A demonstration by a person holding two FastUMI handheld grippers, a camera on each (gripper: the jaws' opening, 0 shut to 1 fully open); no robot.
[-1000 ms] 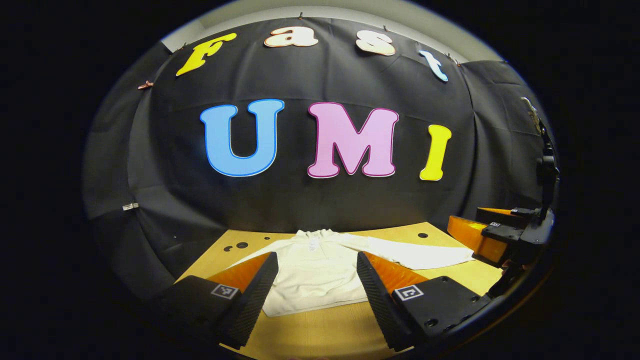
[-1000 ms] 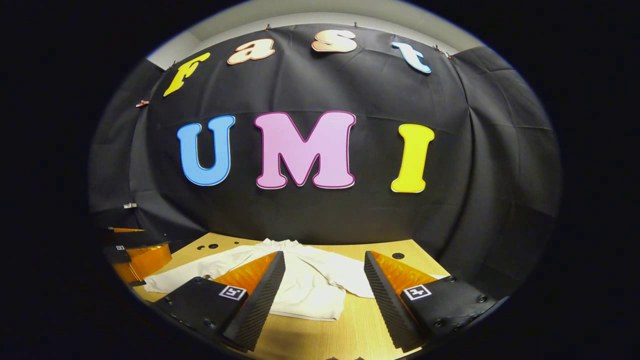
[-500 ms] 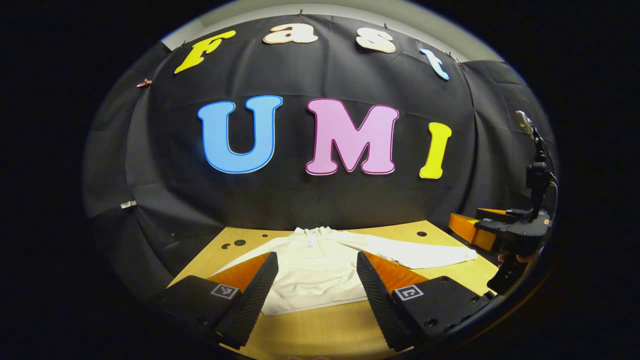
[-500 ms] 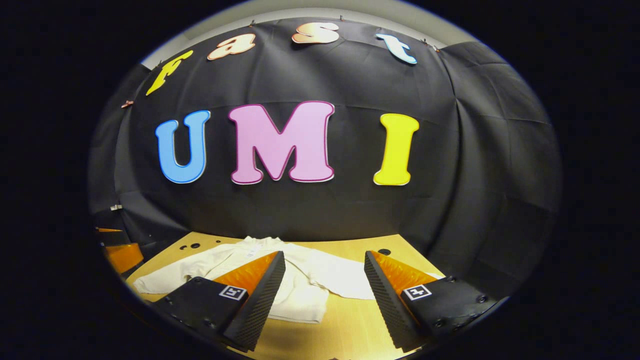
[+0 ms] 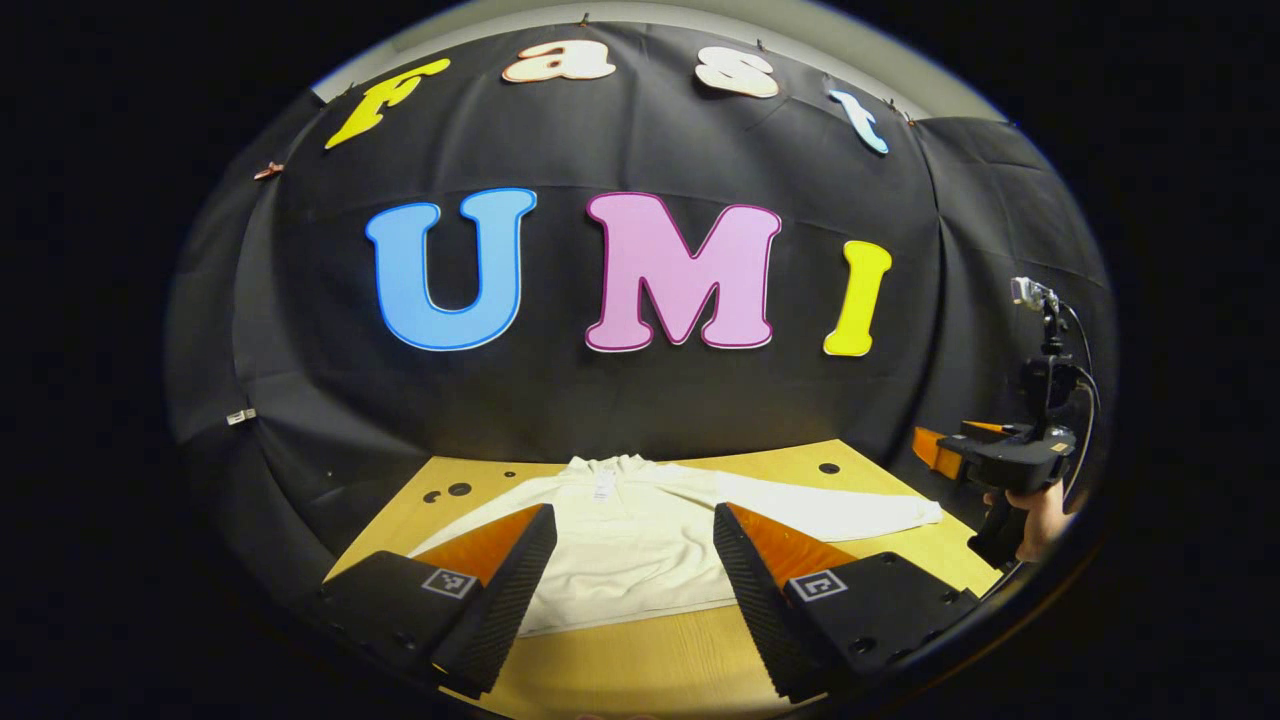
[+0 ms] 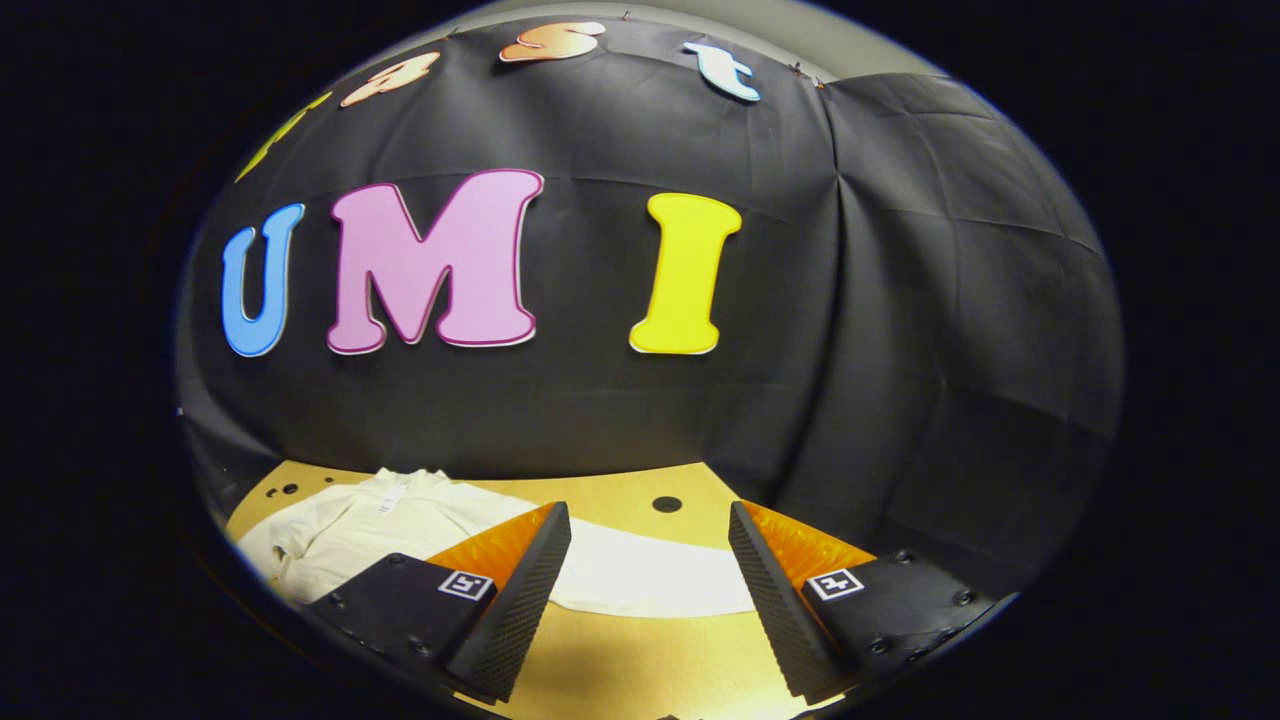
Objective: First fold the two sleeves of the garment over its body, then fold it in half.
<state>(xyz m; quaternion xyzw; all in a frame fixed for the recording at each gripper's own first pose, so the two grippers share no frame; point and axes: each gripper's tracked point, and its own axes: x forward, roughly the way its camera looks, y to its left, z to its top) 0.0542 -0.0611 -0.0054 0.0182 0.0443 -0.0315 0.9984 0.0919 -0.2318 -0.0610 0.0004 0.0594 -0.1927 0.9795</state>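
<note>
Black cloth hangs behind a pale wooden surface (image 5: pixel 640 670), and on it a white long-sleeved garment (image 5: pixel 625 545) lies flat, collar toward the cloth at twelve o'clock and hem toward me at six. Neither sleeve is folded yet, so I judge the task is at its very start.

From the left gripper view, the left gripper (image 5: pixel 635 570) hangs above the near edge with its fingers spread wide and nothing between them; the garment's body sits straight ahead at twelve o'clock. Its far sleeve (image 5: pixel 830 512) runs out long toward three o'clock, ending close to the right gripper (image 5: pixel 985 462), which a hand (image 5: pixel 1040 510) holds off at that side.

From the right gripper view, the right gripper (image 6: pixel 648 585) also has its fingers wide apart and empty. That outstretched sleeve (image 6: pixel 640 580) lies across the gap between them, its long axis running roughly nine to three, with the garment's body away at ten o'clock.

So the right gripper is plainly the nearer one to this sleeve, and the sleeve's free end is what it would need to pinch and carry back toward nine o'clock over the body. The other sleeve is partly hidden behind the left fingers, at about nine o'clock.
</note>
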